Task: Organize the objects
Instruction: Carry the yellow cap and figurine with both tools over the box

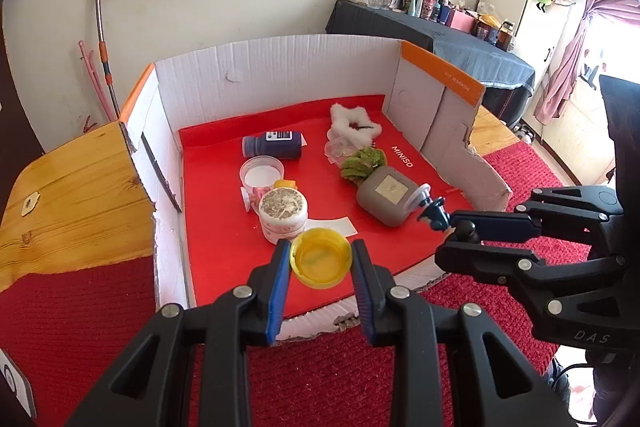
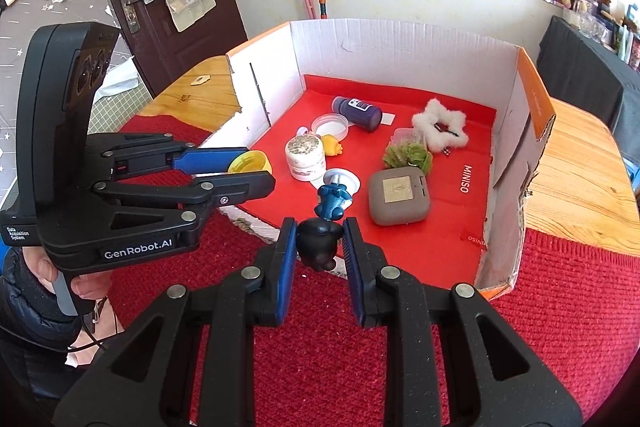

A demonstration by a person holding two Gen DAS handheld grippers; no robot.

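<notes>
My left gripper (image 1: 321, 263) is shut on a yellow cap (image 1: 321, 259), held open side up over the front edge of a cardboard box (image 1: 280, 75) with a red liner. My right gripper (image 2: 320, 245) is shut on the black end of a small blue and black figure (image 2: 331, 203) whose white suction cup points toward the box. In the right wrist view the left gripper (image 2: 250, 173) with the yellow cap (image 2: 250, 163) is at the left. In the left wrist view the right gripper (image 1: 454, 227) is at the right, over the box's front right corner.
In the box lie a dark blue bottle (image 1: 272, 145), a clear round lid (image 1: 262, 173), a cream jar (image 1: 283, 213), a yellow duck (image 1: 285, 184), a grey case (image 1: 386, 195), a green scrunchie (image 1: 362, 165) and a white fluffy star (image 1: 354, 121). The box stands on a wooden table (image 1: 72, 195) with a red mat (image 1: 340, 379).
</notes>
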